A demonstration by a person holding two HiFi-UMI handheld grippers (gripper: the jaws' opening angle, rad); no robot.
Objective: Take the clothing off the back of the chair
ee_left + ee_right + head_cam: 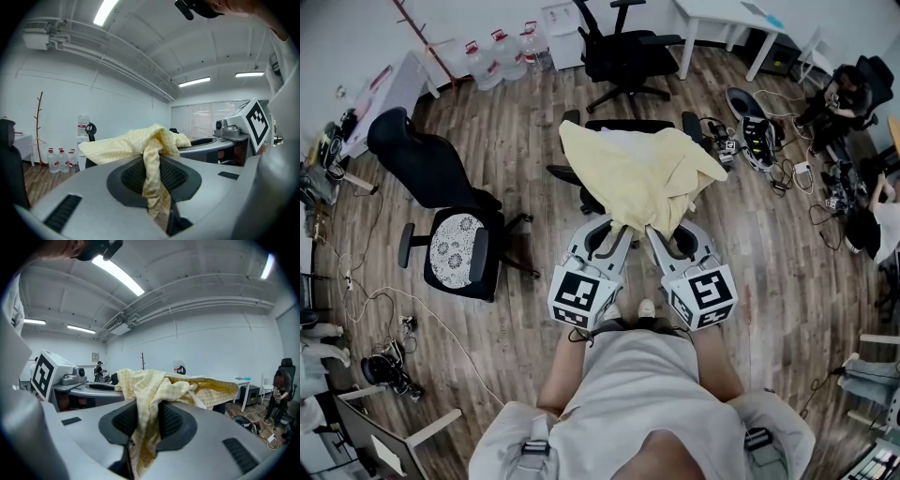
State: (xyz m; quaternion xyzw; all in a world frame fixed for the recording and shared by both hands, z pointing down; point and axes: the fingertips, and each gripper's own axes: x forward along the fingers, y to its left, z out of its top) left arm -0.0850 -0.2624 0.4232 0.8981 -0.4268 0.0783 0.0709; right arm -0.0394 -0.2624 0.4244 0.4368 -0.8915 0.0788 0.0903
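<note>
A pale yellow checked garment (pixel 637 178) hangs bunched over the black office chair (pixel 623 127) in front of me, its near edge lifted toward me. My left gripper (pixel 623 228) is shut on a fold of the garment (pixel 152 173), with cloth pinched between its dark pads. My right gripper (pixel 654 231) is shut on another fold of the garment (pixel 147 420) right beside it. Both grippers sit side by side at the garment's lower hem. The chair's back is mostly hidden under the cloth.
A second black chair (pixel 455 220) with a patterned cushion stands to the left. Another black chair (pixel 623 52) is farther back, near a white desk (pixel 727 19). Water bottles (pixel 502 52) line the far wall. Cables and gear (pixel 769 150) lie on the floor at right.
</note>
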